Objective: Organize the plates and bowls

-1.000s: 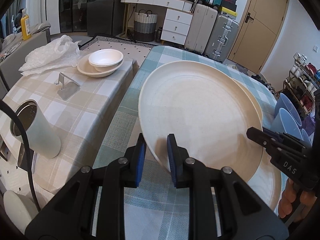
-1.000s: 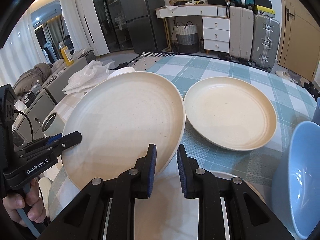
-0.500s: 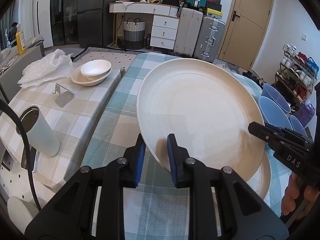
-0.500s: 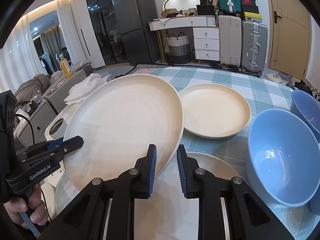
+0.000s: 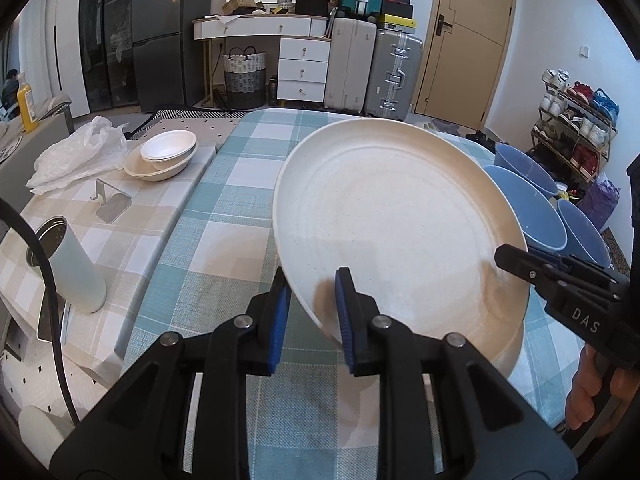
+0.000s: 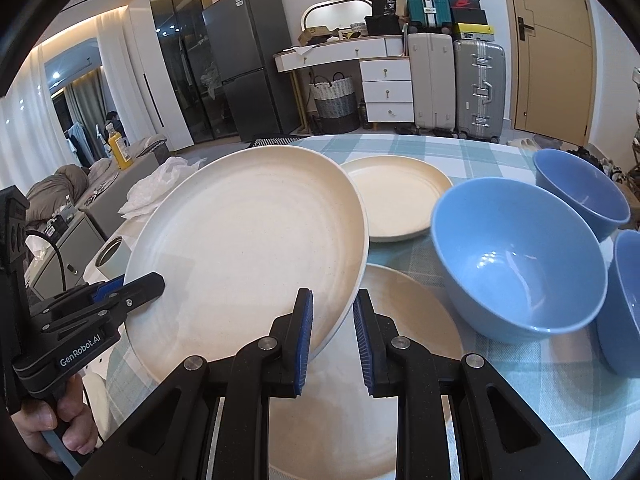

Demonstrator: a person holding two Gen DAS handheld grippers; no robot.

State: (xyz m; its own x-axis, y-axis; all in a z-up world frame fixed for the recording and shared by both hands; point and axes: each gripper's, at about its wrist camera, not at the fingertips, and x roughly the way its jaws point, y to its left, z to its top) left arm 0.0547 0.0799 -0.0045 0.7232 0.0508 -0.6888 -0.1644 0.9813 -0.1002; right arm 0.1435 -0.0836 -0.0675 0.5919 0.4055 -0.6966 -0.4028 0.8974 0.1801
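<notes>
A lived-in room, suitcases and a drawer unit along the far wall; in front, a bench (image 5: 236, 184) under a teal check cloth. Both grippers carry one big cream plate (image 5: 396, 232) above it, tilted, its left edge higher in the right wrist view; the left gripper (image 5: 310, 312) is clamped on the near-left rim, the right gripper (image 6: 330, 330) on the near-right rim, fingers of each pinched onto the thin edge. Each hand points forward and downward over the bench, the two side by side.

Directly beneath the carried plate lies a second plate (image 6: 416, 320) flat on the cloth, partly under the right fingers; a third plate (image 6: 400, 204) sits farther off, beyond the carried one. Three blue bowls (image 6: 516, 264) stand to the right, close together.

The move likely turns on that vertical relation: the plate hangs over the one below, so stacking would mean levelling it and lowering straight down; the bowls are near enough on the right to be clipped by the rim.
</notes>
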